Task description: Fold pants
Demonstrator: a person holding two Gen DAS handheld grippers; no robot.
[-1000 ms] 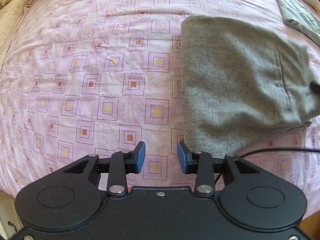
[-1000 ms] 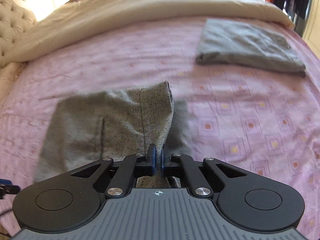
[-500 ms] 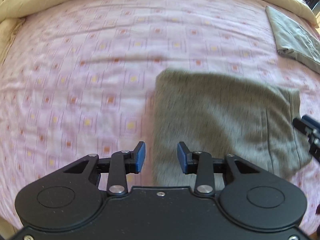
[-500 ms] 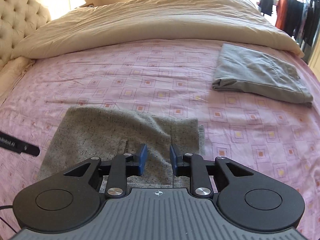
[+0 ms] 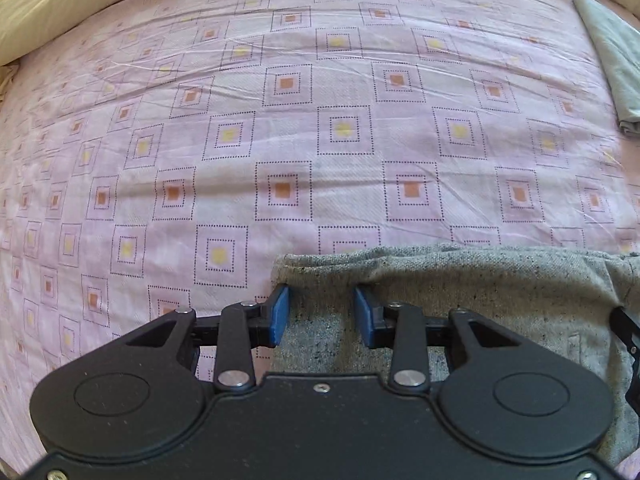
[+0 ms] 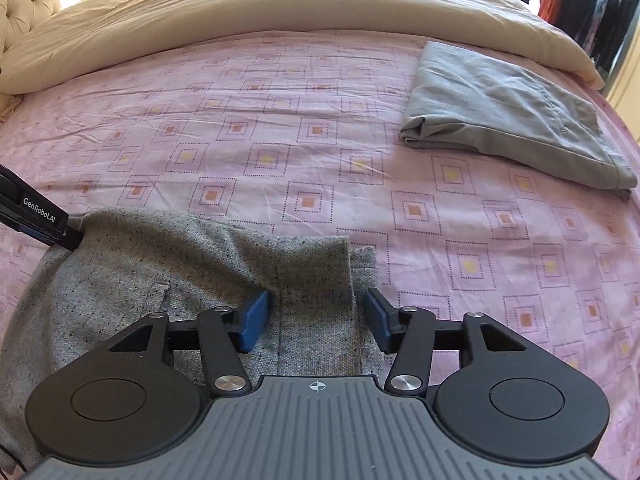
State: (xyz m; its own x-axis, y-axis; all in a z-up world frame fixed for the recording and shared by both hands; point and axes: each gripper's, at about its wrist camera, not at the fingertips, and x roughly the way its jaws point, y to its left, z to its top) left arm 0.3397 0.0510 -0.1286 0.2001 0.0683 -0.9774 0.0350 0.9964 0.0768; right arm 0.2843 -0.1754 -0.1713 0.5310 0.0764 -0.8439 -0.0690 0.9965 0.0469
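The grey speckled pants (image 6: pixel 168 280) lie folded on the pink patterned bed sheet (image 6: pixel 280 160), filling the lower left of the right wrist view and the lower right of the left wrist view. The right gripper (image 6: pixel 316 320) hovers over their right edge with jaws spread, gripping nothing. The left gripper (image 5: pixel 322 316) sits over their upper left corner, jaws likewise spread. A second folded grey garment (image 6: pixel 512 120) rests upper right, beside the cream duvet (image 6: pixel 280 4).
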